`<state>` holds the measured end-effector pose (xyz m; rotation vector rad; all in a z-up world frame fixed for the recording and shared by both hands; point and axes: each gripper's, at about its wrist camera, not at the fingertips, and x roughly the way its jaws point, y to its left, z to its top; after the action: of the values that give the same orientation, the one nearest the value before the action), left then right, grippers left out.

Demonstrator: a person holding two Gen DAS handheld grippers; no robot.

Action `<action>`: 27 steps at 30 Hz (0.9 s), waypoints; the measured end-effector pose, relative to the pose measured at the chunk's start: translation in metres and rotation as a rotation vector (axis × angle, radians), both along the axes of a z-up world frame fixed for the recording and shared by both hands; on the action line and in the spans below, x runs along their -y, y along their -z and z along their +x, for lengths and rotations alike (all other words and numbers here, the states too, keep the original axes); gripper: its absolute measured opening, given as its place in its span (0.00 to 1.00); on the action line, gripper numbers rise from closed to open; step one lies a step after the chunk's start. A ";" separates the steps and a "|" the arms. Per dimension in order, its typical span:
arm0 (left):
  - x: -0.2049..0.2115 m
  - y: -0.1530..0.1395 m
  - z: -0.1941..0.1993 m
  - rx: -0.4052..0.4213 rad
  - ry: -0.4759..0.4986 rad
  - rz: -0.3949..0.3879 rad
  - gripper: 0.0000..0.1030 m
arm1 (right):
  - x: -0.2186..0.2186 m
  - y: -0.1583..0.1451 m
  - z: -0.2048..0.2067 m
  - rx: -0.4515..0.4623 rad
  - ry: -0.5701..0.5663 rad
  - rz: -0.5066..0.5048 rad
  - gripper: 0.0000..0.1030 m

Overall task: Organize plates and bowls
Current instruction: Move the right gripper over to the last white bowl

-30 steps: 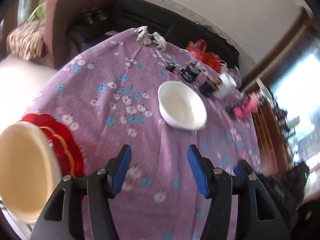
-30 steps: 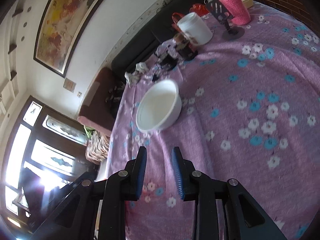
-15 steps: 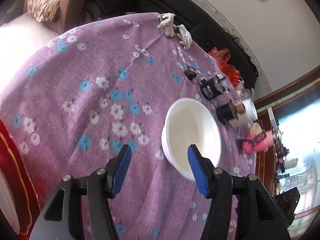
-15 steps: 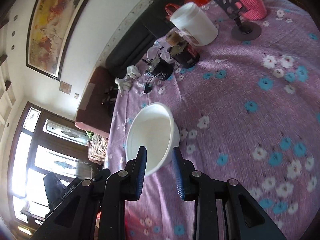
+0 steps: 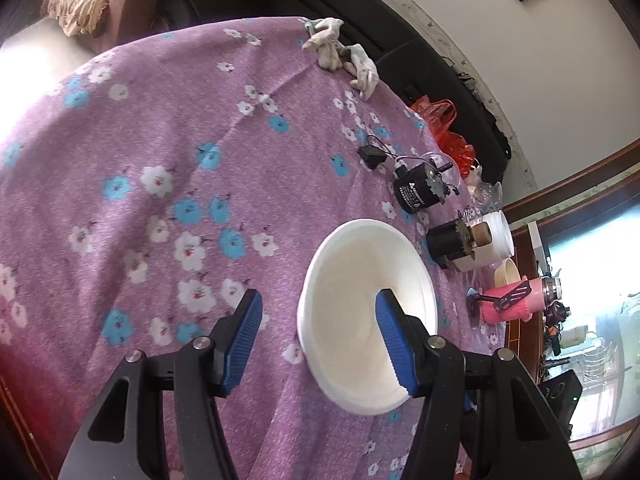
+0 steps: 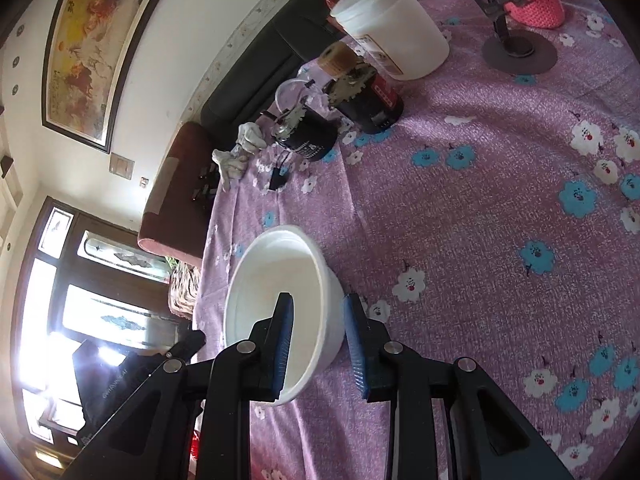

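Observation:
A white bowl (image 5: 356, 300) stands upright and empty on the purple flowered tablecloth (image 5: 168, 160). My left gripper (image 5: 318, 340) is open and straddles the bowl's near-left rim, one blue pad over the inside and the other out over the cloth. In the right wrist view the same bowl (image 6: 276, 276) sits just ahead of my right gripper (image 6: 318, 346). Its jaws stand narrow but open, with one pad inside the bowl, the other outside, and the bowl's wall between them. Neither gripper's pads press on the bowl.
Beyond the bowl stand two black motors (image 5: 416, 192), a white jar (image 6: 392, 36), a pink-sleeved bottle (image 5: 508, 308) and a black phone stand (image 6: 516, 48). White gloves (image 5: 340, 56) lie at the table's far edge, with a dark sofa (image 6: 256, 80) behind. A red blur (image 5: 16, 380) shows at the lower left.
Both grippers have moved forward and down to the white bowl and now straddle its rim. The red and cream plates have slid out of the left wrist view.

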<state>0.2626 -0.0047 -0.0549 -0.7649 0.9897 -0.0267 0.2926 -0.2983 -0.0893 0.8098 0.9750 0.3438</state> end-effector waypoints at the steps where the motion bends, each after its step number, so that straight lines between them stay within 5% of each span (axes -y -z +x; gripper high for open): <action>1: 0.000 0.001 0.001 0.006 -0.004 -0.001 0.56 | 0.000 0.002 0.001 -0.004 -0.001 0.004 0.28; 27: 0.006 0.017 0.011 0.028 0.067 -0.070 0.56 | -0.006 0.017 0.002 0.022 0.031 0.023 0.28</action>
<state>0.2735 -0.0107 -0.0718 -0.7932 0.9914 -0.1309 0.2945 -0.2920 -0.1062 0.8393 0.9380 0.3368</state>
